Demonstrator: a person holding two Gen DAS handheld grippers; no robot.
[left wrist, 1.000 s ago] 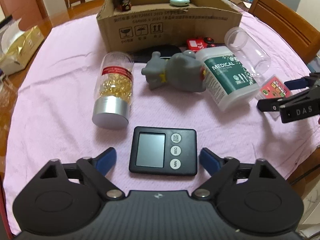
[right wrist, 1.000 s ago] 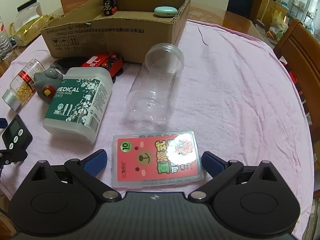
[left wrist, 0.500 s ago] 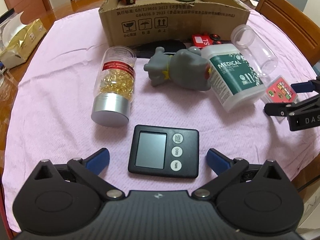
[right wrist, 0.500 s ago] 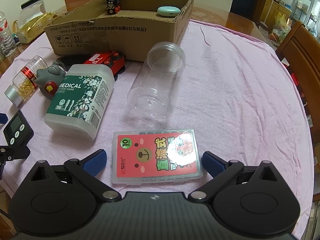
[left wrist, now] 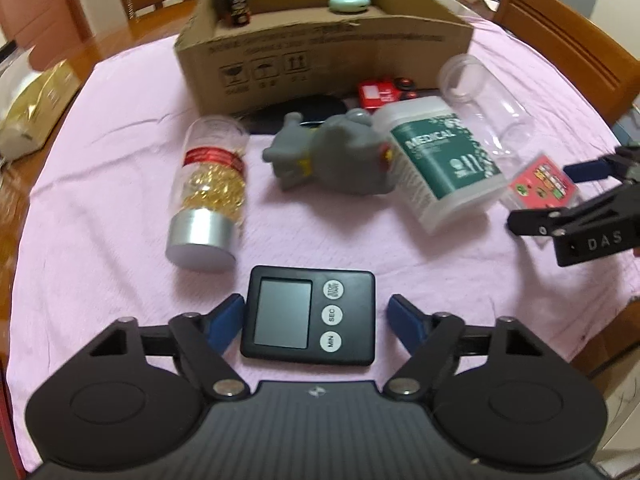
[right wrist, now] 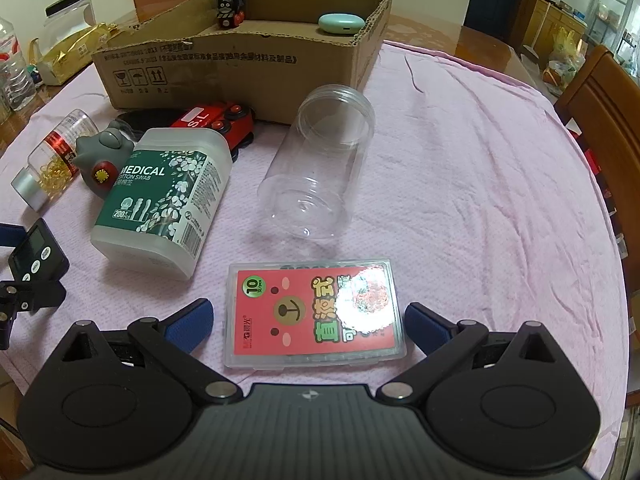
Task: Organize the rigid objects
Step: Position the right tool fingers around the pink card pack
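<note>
- the cardboard box [right wrist: 240, 68] stands at the far edge of the table [right wrist: 480, 160], on the pink cloth. two things lie in it already: a small black toy cube [right wrist: 230, 10] near its far left corner and a mint green oval case [right wrist: 341, 24] toward its far right side.
- i judge the task is at an early stage, because most things are not yet in the box.
- left on the cloth in front of the box: a capsule bottle [left wrist: 210, 192] with a silver cap, a grey toy animal [left wrist: 332, 156], a cotton swab box [right wrist: 164, 196], a red toy car [right wrist: 218, 124], an empty clear jar [right wrist: 324, 172] on its side, and a flat black thing behind the toy animal that i cannot identify.
- the black timer [left wrist: 310, 316] lies near the near edge of the table, left side. the left tool [left wrist: 316, 316] has its jaws on both sides of the timer and they are closing. the left pad seems to be just at the timer's edge and the right pad is a little apart, so it is not gripped yet.
- the pink card case [right wrist: 316, 316] lies near the near edge, more to the right. the right tool [right wrist: 310, 320] is open around it, both pads apart from its sides.
- it seems the next step is to grip these two things and carry them to the box.
</note>
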